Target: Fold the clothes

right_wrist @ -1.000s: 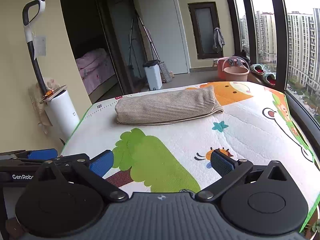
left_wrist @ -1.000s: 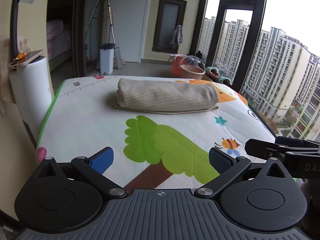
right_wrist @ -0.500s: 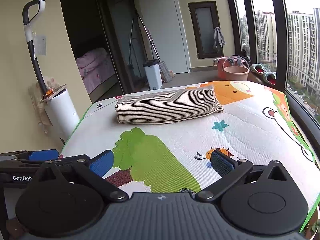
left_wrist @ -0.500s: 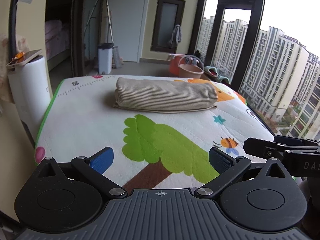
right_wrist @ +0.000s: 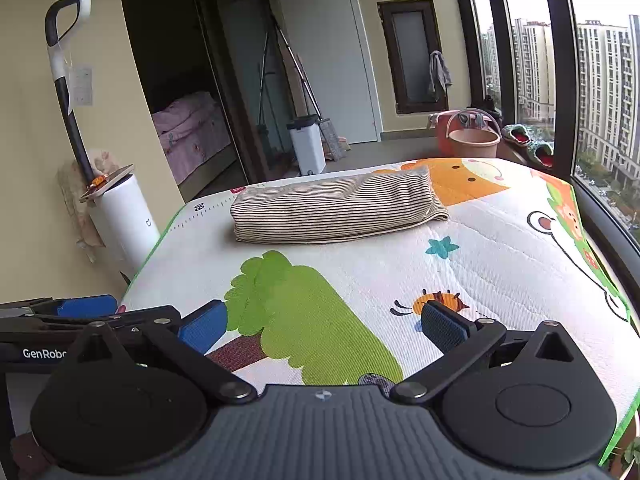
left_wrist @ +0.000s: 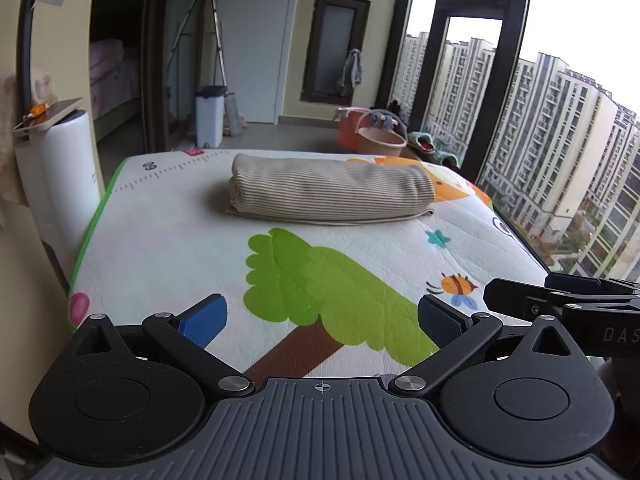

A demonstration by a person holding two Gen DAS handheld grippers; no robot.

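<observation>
A striped cloth (left_wrist: 330, 192) lies folded into a long, thick bundle on the far part of a play mat (left_wrist: 168, 240). The mat has a green tree, a bee, a star and an orange animal drawn on it. The cloth lies flat, past the top of the tree, and nothing is touching it.

The left gripper (left_wrist: 320, 322) is at the near edge of the mat. Its two blue pads (left_wrist: 202, 320) are spread wide apart with nothing between them. The right gripper (right_wrist: 324, 326) is just beside it, also at the near edge. Its pads (right_wrist: 442, 326) are wide apart too and hold nothing. Both grippers are well apart from the cloth.

On the floor behind the mat stands a white bin (right_wrist: 308, 148) with a dark lid. What is inside it cannot be seen. Near the window are a pink bucket (right_wrist: 474, 142) and a red tub (right_wrist: 442, 132) just behind it. Some grey things hang over the tub's rim, but they are too small to tell. A pair of green slippers (right_wrist: 528, 148) sits by the window. A tall white tube-shaped thing (right_wrist: 120, 216) stands beside the mat's left edge, with a flat board on top.
</observation>
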